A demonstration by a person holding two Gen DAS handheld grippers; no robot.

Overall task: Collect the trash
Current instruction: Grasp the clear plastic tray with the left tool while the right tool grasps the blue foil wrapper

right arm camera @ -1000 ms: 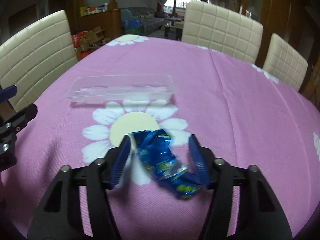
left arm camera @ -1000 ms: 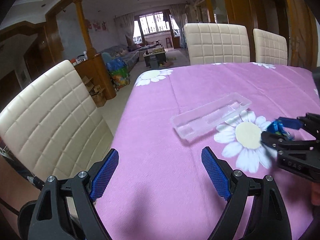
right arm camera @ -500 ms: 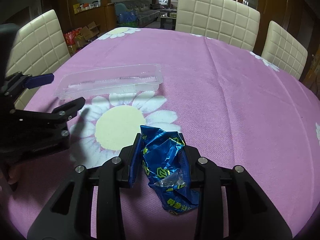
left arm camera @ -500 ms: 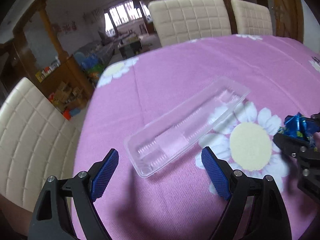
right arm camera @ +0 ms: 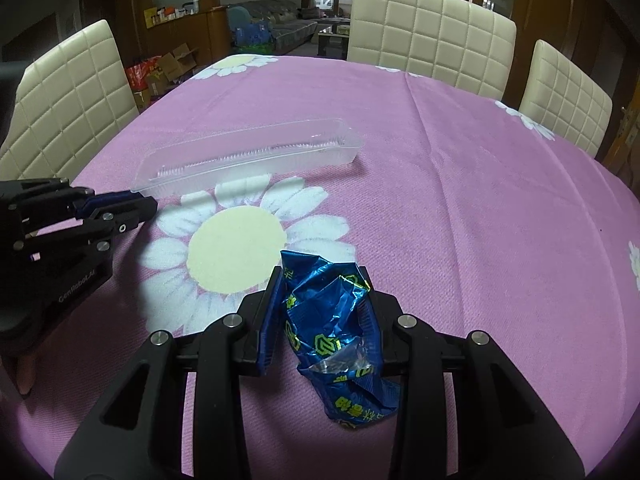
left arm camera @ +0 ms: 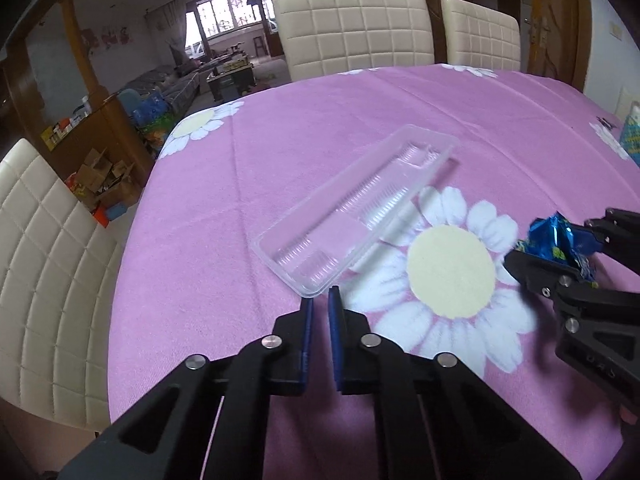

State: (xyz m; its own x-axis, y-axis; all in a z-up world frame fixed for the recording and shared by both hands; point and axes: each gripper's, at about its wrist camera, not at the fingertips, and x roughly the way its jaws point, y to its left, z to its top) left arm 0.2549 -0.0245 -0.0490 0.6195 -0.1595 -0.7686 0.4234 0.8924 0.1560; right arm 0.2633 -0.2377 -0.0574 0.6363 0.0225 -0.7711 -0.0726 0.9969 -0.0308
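Two pieces of trash are now in play, one per hand. Nearest in the right wrist view, the right gripper (right arm camera: 322, 312) is clamped on the crumpled blue wrapper (right arm camera: 336, 332), whose foil bulges between the pads and hangs out below them; a second ago the jaws stood a little wider around it, so that grasp looks settled. The left gripper (left arm camera: 320, 312) has changed most: its pads stood wide apart half a second ago and have now snapped together to a thin slit, right at the near corner of the clear plastic tray (left arm camera: 360, 216). Whether the tray's rim is actually pinched between the pads is hard to tell; from the right wrist view the tips meet the tray's near end, which suggests a thin-edge grip. The tray lies flat on the pink flowered surface (left arm camera: 224, 208), stretching away from the left gripper across the petals of the big daisy (left arm camera: 448, 268). Beyond it stand the cream chairs (left arm camera: 352, 32). If the pinch holds, both items could be lifted and carried off together.
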